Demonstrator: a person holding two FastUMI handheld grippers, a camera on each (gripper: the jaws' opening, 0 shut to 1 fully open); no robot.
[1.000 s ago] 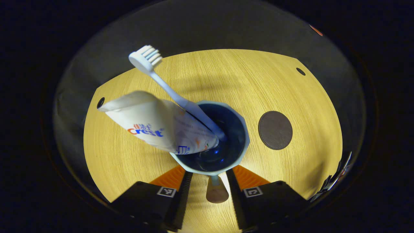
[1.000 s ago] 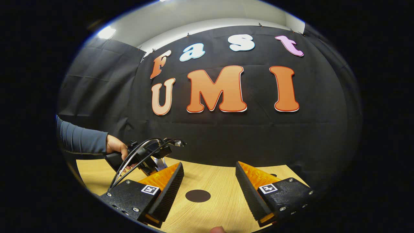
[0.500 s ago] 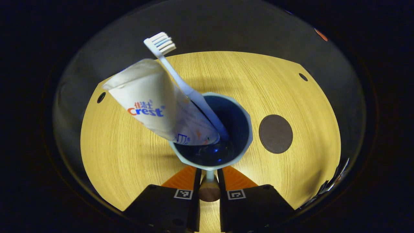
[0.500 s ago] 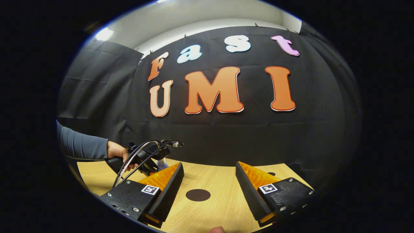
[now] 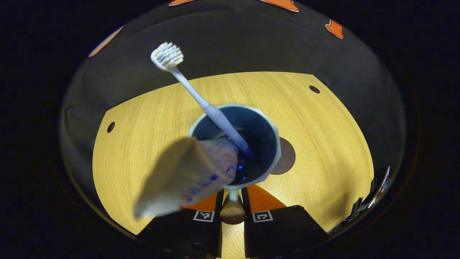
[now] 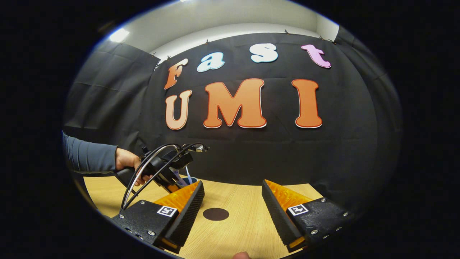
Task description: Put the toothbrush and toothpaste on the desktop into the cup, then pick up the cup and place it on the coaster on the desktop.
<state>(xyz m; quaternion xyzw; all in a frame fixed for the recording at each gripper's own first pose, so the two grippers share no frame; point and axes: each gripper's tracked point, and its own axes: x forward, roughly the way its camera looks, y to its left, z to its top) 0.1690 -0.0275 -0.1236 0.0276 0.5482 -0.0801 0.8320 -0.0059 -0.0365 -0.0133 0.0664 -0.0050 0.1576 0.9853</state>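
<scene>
toothbrush [image 5: 201,99] and toothpaste [image 5: 187,176] in cup [image 5: 271,135], coaster [image 5: 285,158] behind cup

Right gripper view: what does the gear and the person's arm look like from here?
The right gripper has wedge-shaped ridged fingers on black screwed blocks with square black-and-white tags. The left gripper is a black unit with looping cables, held by a hand below a grey-blue long sleeve.

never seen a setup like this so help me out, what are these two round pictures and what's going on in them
A person holds two hand-held grippers, each with a camera looking along its fingers. In the left gripper view, the left gripper is shut on the handle of a blue cup holding a toothbrush and a toothpaste tube, above a wooden desktop; a dark round coaster peeks out beside the cup. In the right gripper view, the right gripper is open and holds nothing, and a hand holds the left gripper.
</scene>
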